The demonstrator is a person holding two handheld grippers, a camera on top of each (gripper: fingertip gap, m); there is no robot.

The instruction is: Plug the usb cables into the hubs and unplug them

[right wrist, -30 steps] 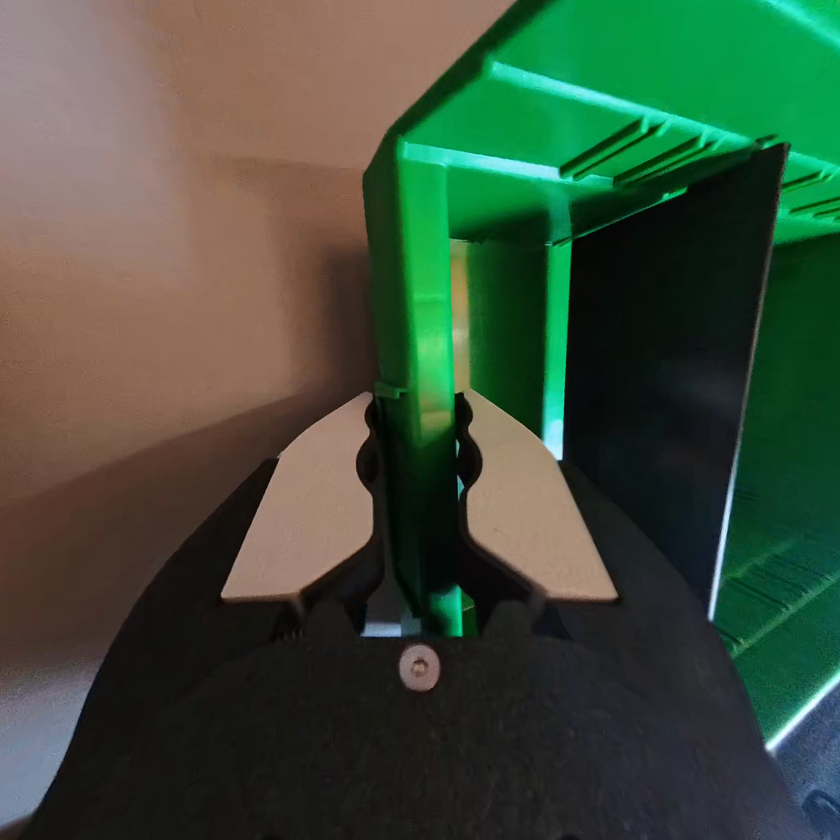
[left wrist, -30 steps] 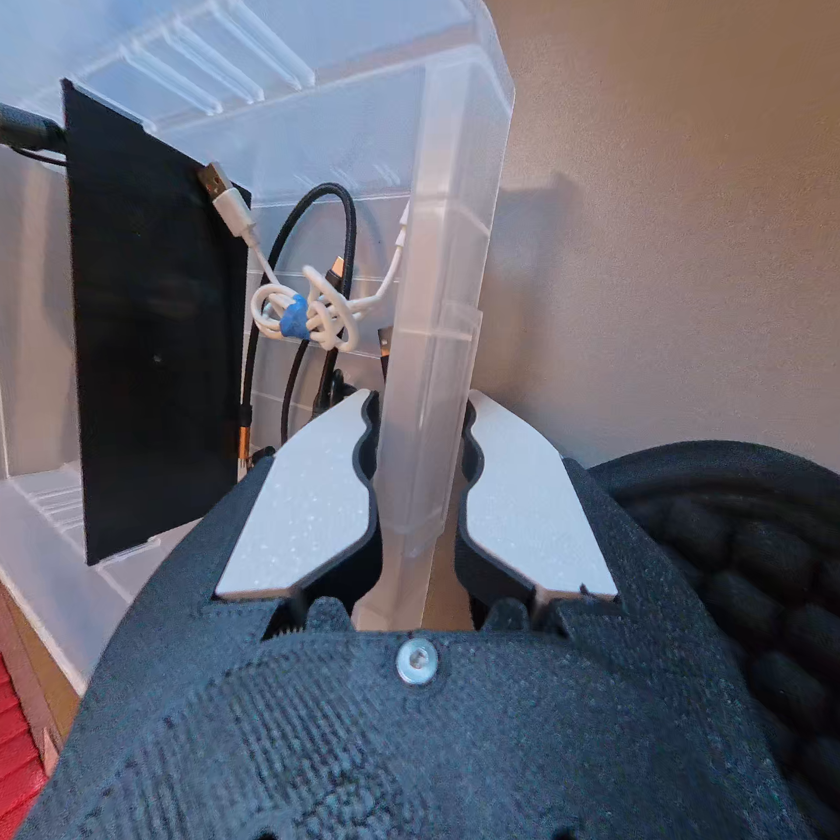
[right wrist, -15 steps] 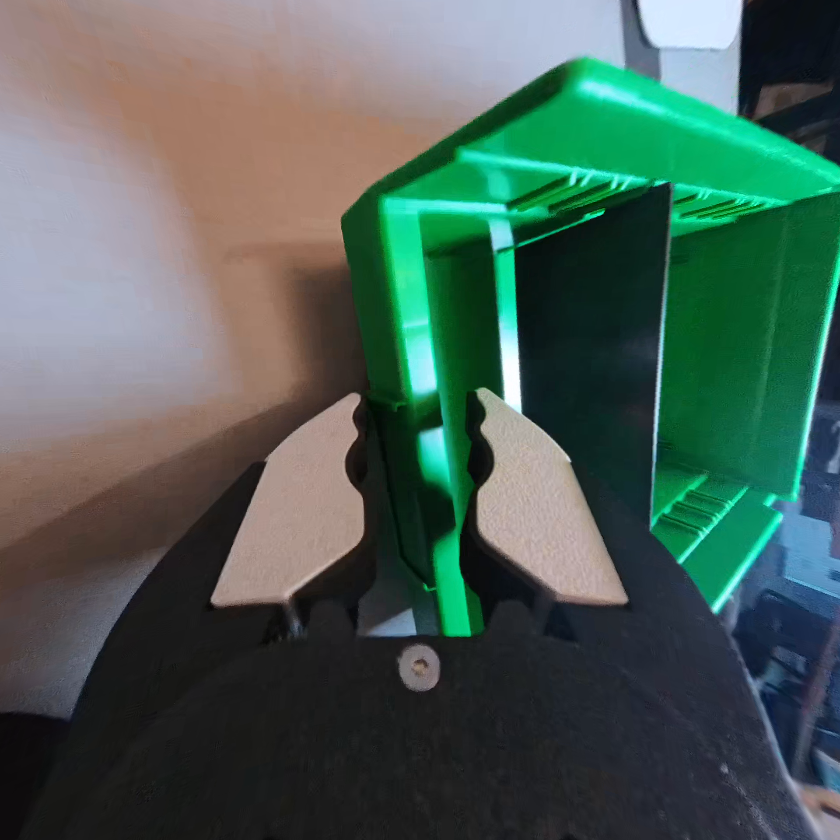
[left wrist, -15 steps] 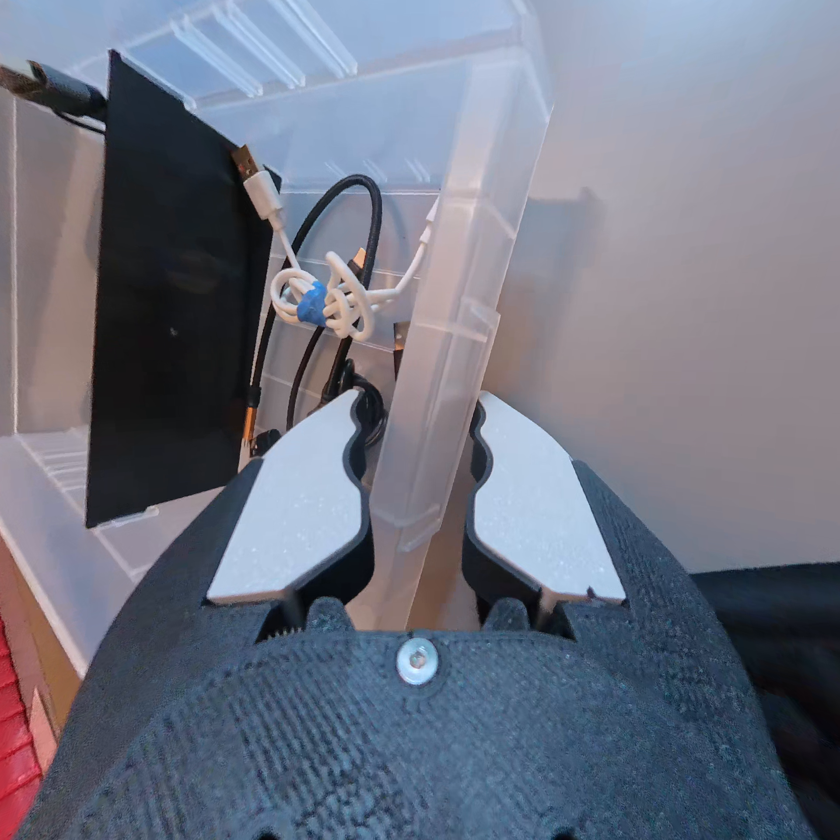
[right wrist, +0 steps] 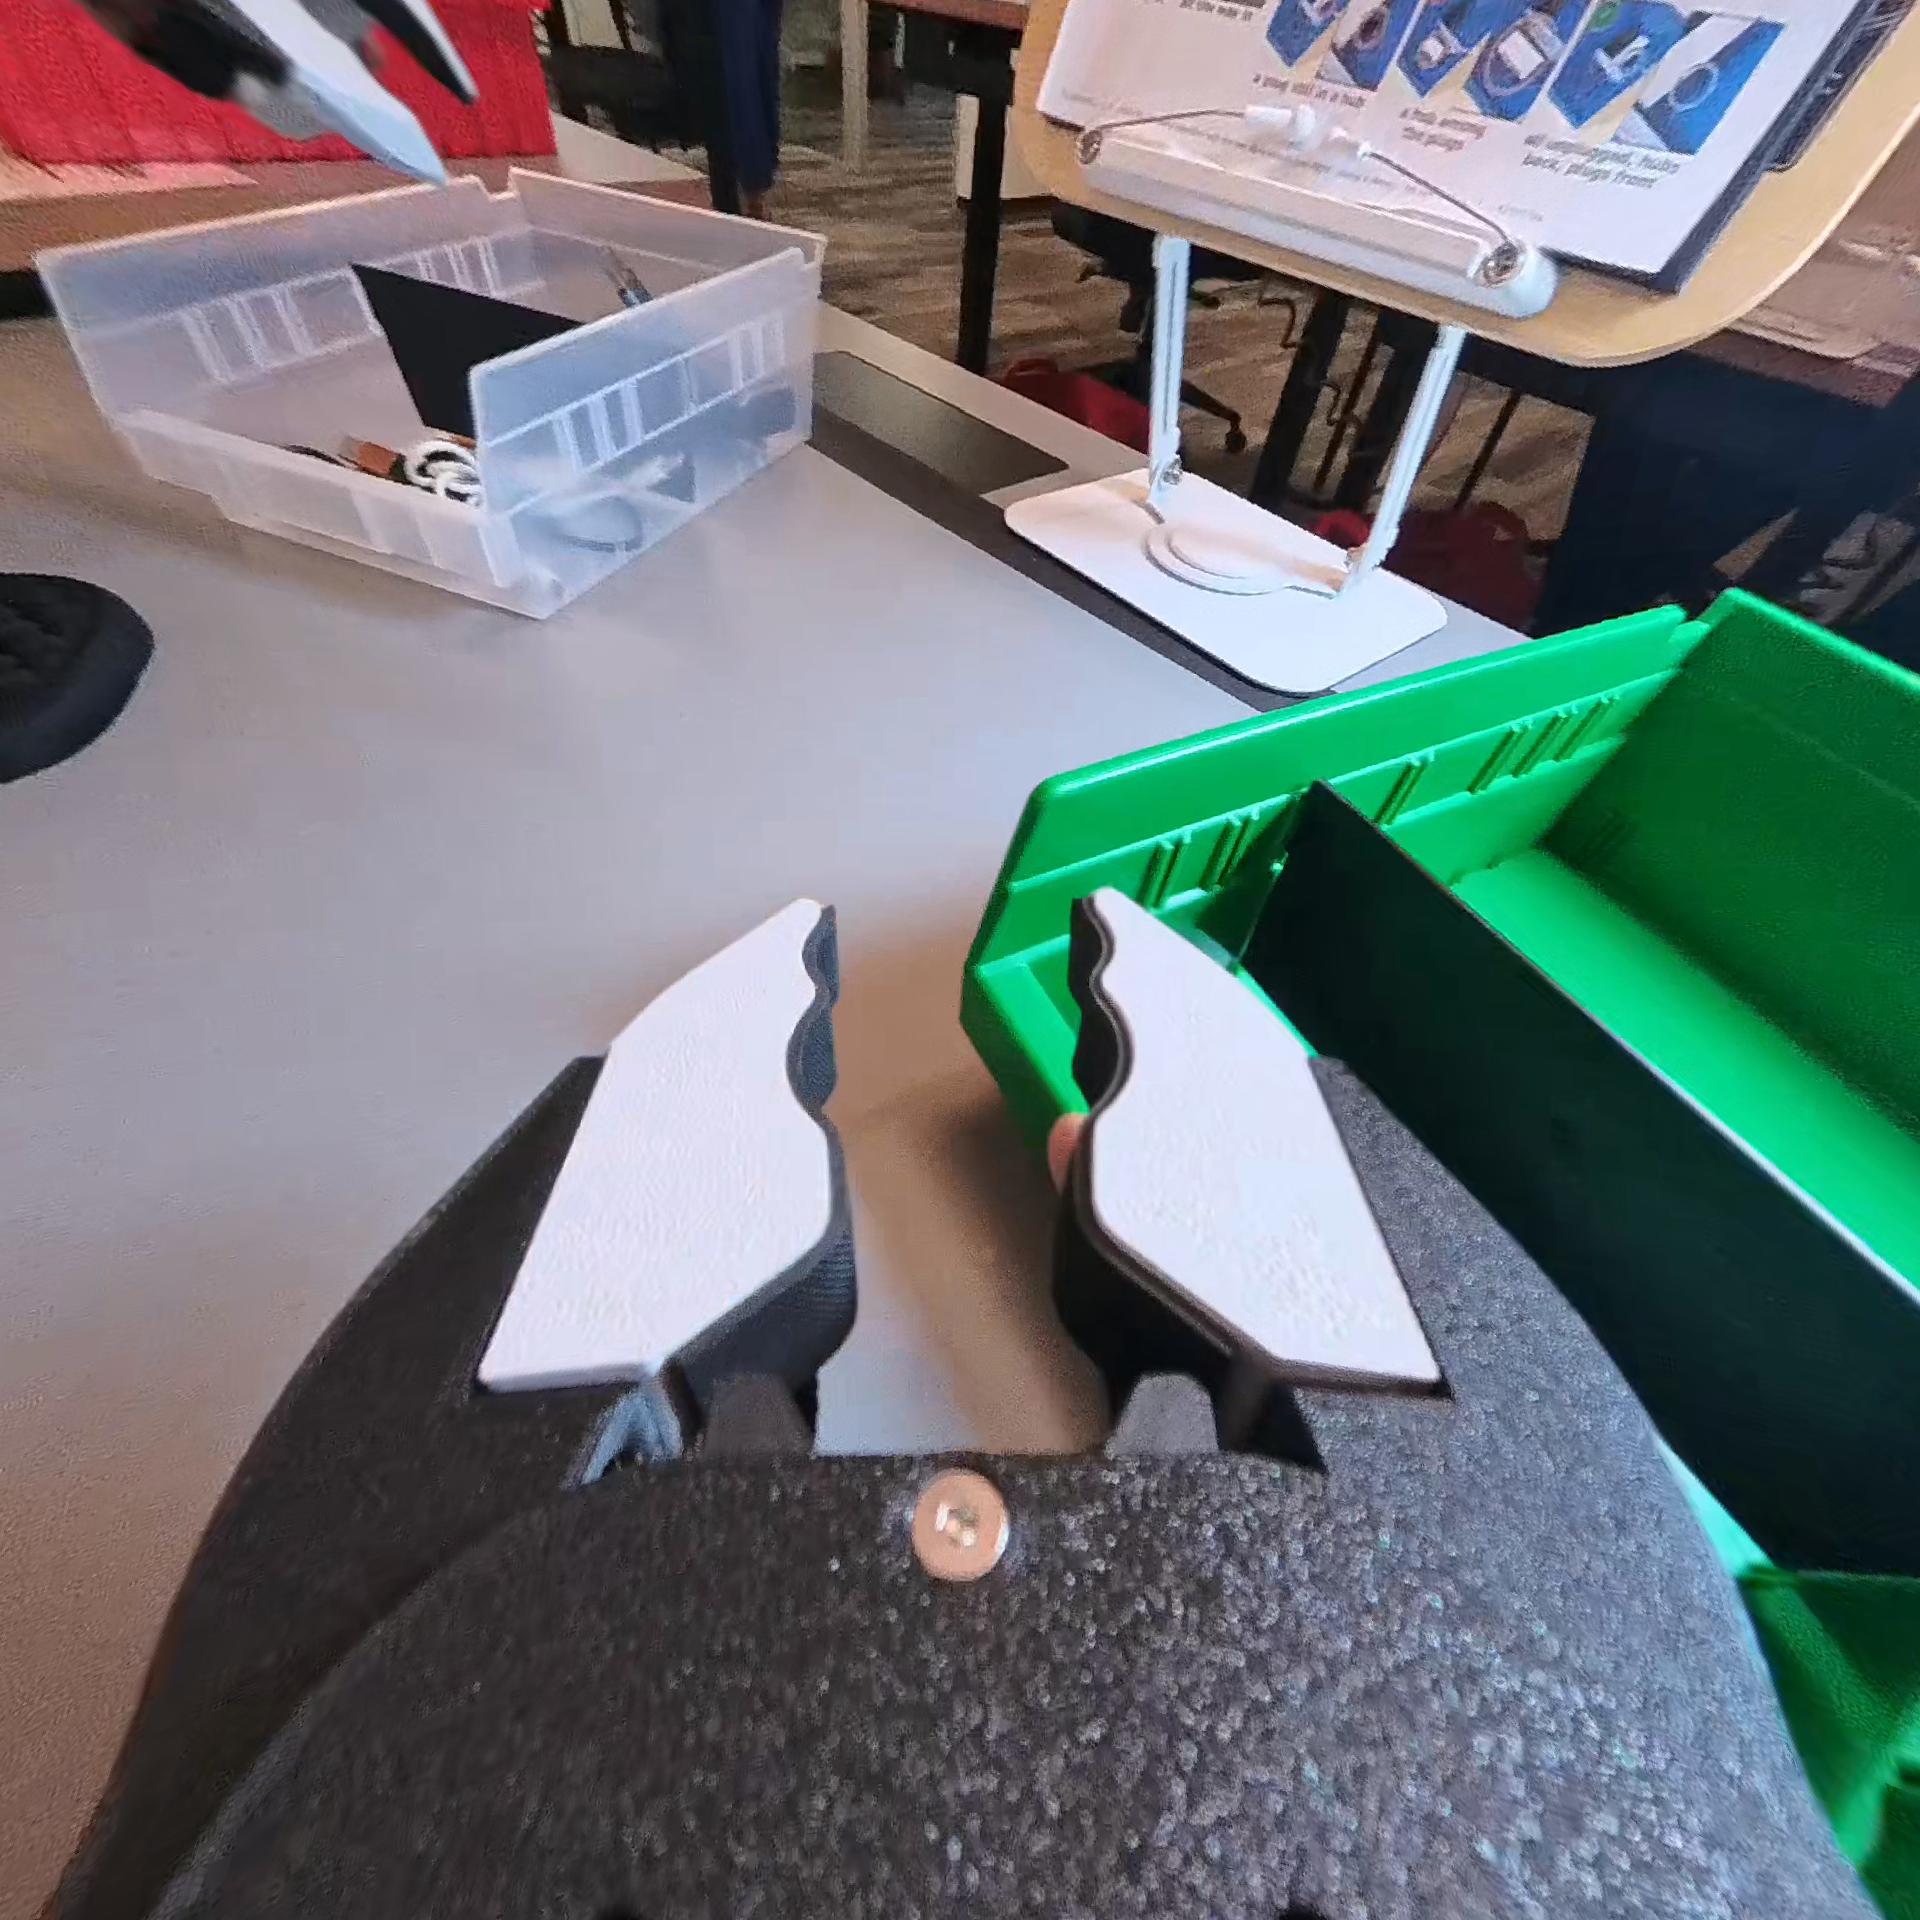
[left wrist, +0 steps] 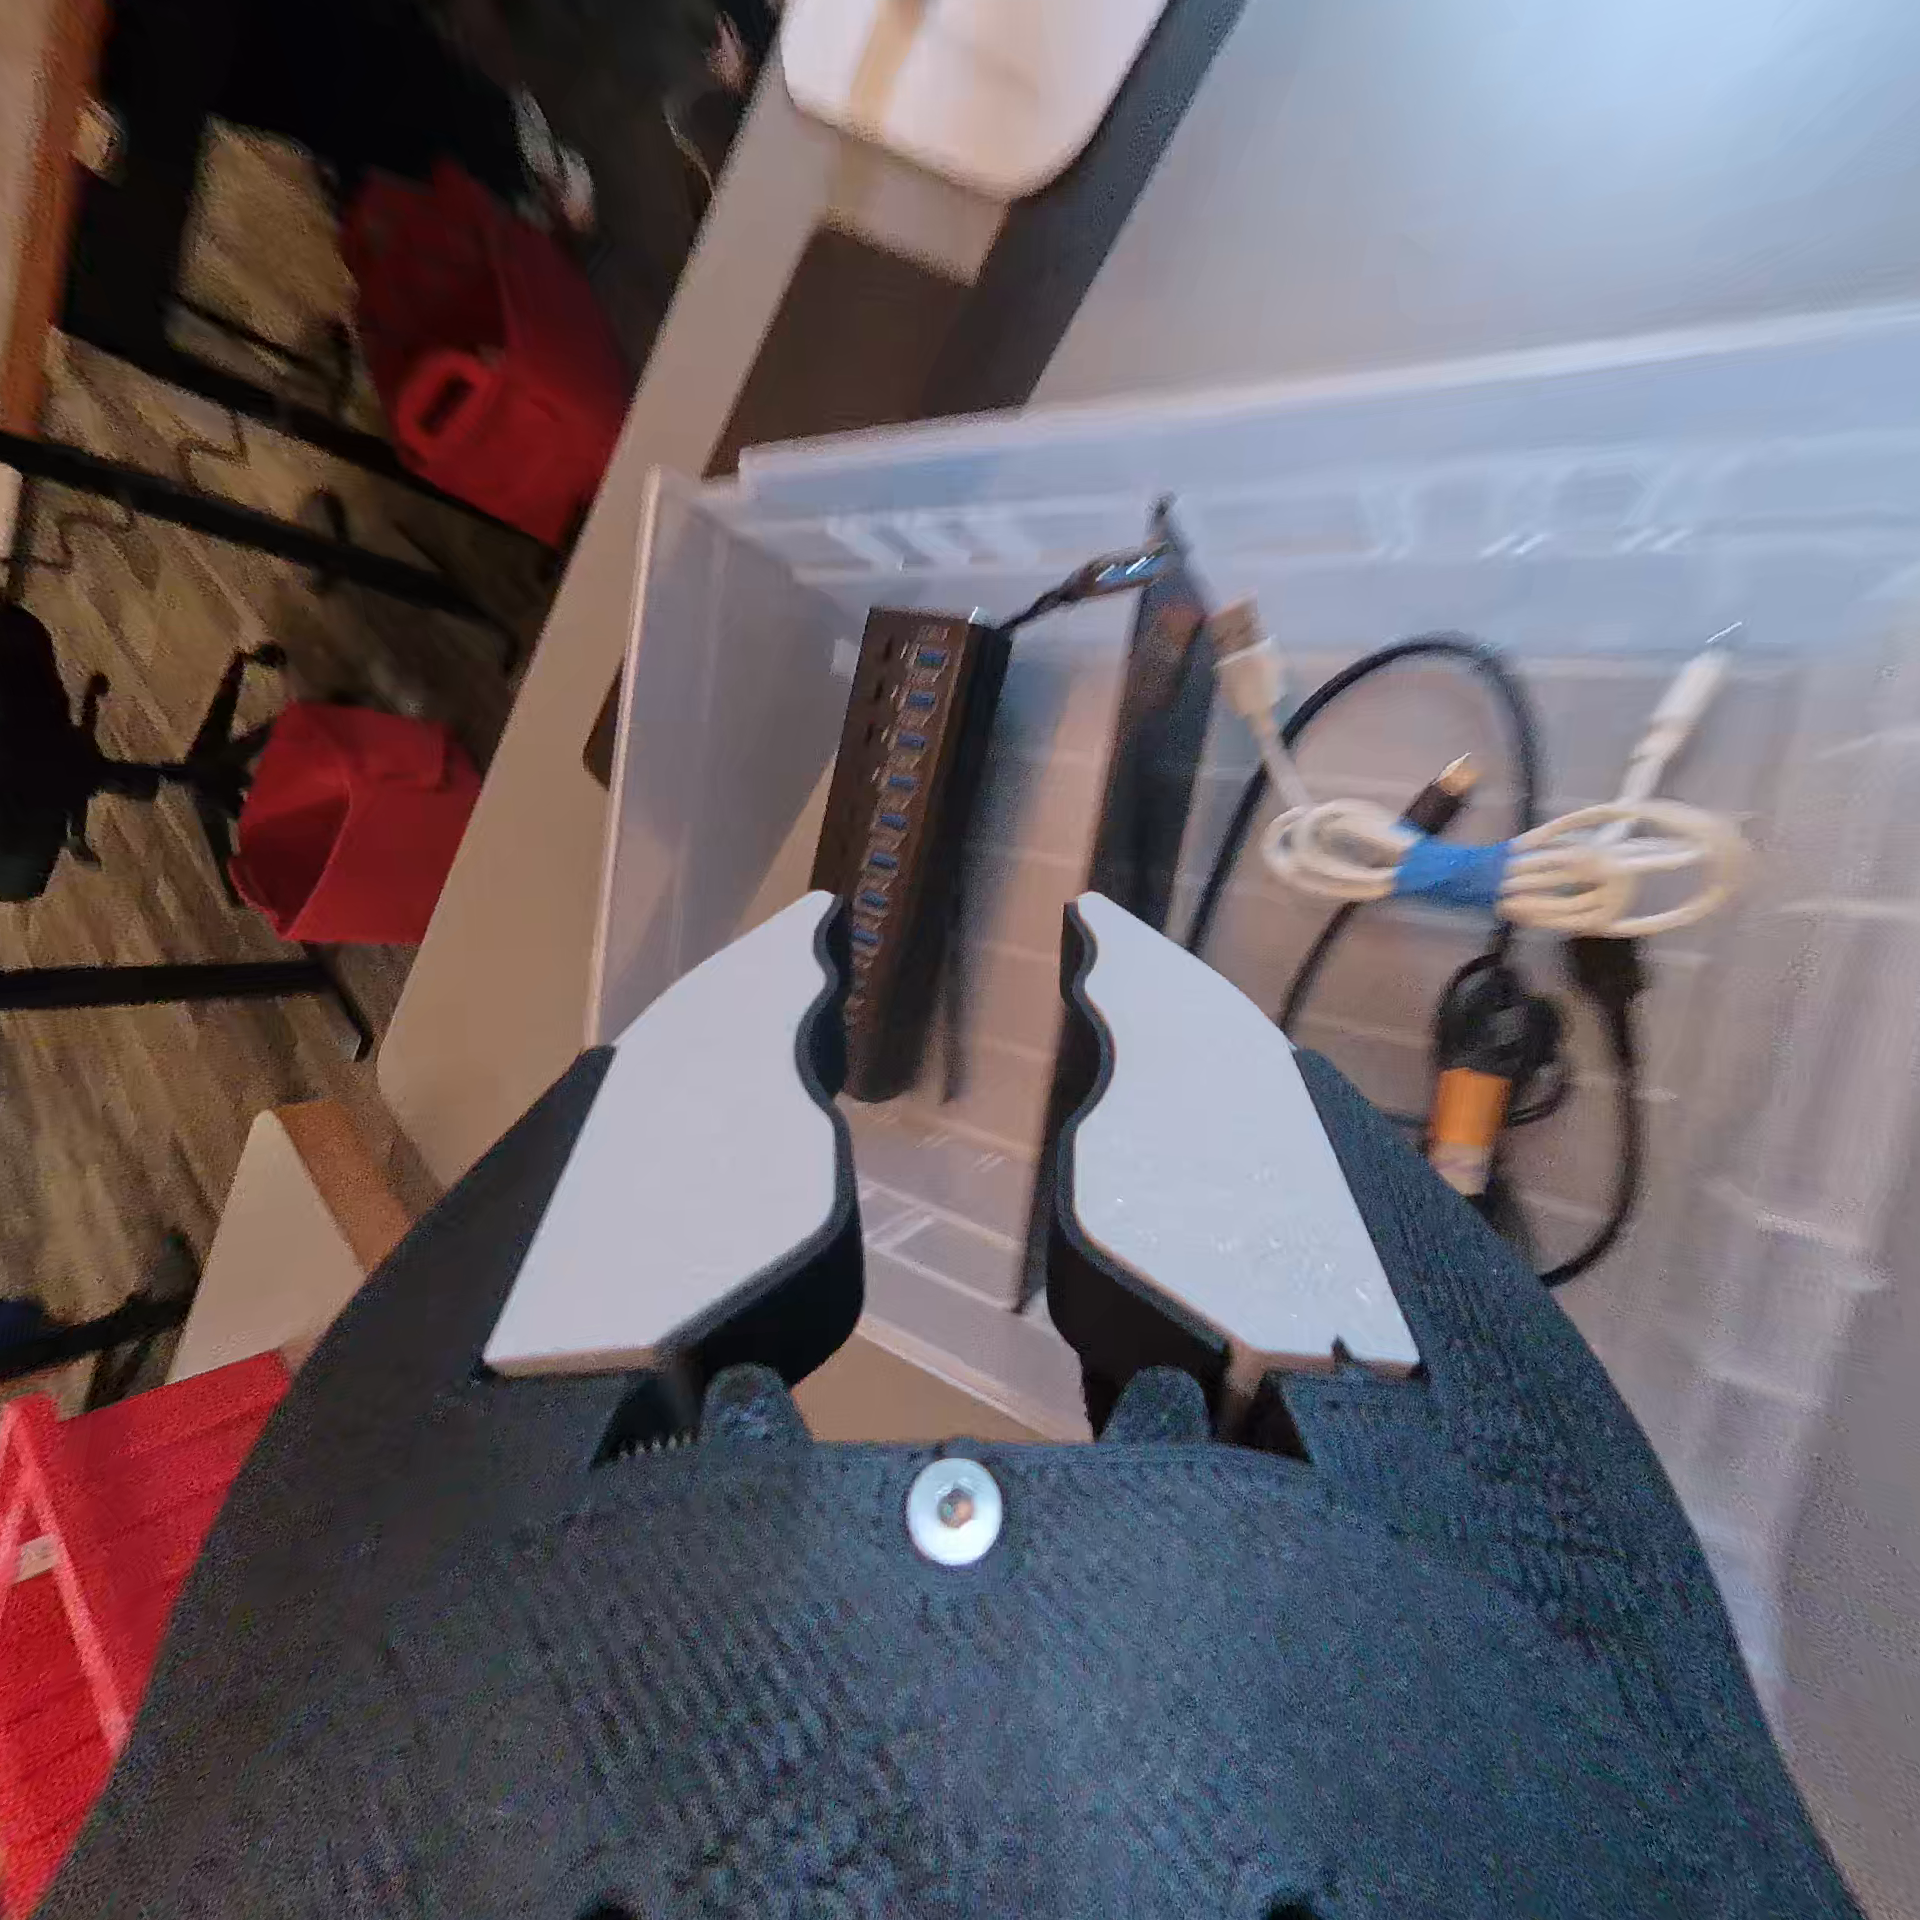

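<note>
Over the clear bin (left wrist: 1351,436), in the left wrist view, the left gripper (left wrist: 948,914) is hovering with its fingers spread apart and nothing between them. A black USB hub (left wrist: 914,831) with a row of blue ports is lying in the bin's left compartment, just beyond the left fingertip. A black divider (left wrist: 1153,790) is standing on edge between the hub and the right compartment, where a coiled white cable (left wrist: 1558,868) bound with a blue tie is lying across a black cable (left wrist: 1507,727); an orange-collared plug (left wrist: 1465,1117) is sitting below them. Red containers (left wrist: 343,821) are showing on the floor to the left, past the table edge

Beside the green bin (right wrist: 1351,748), in the right wrist view, the right gripper (right wrist: 951,914) is hanging above the grey table (right wrist: 520,831), its fingers apart and holding nothing. Its right finger is overlapping the green bin's near corner, and a black divider (right wrist: 1507,1039) is crossing that bin. Well apart, at the far left, the clear bin (right wrist: 312,281) is resting on the table with cables inside, and the left gripper (right wrist: 405,135) is pointing down over its far rim. A white stand (right wrist: 1247,582) holding an illustrated sheet is sitting behind the green bin, and a dark round pad (right wrist: 62,665) is lying at the left edge
</note>
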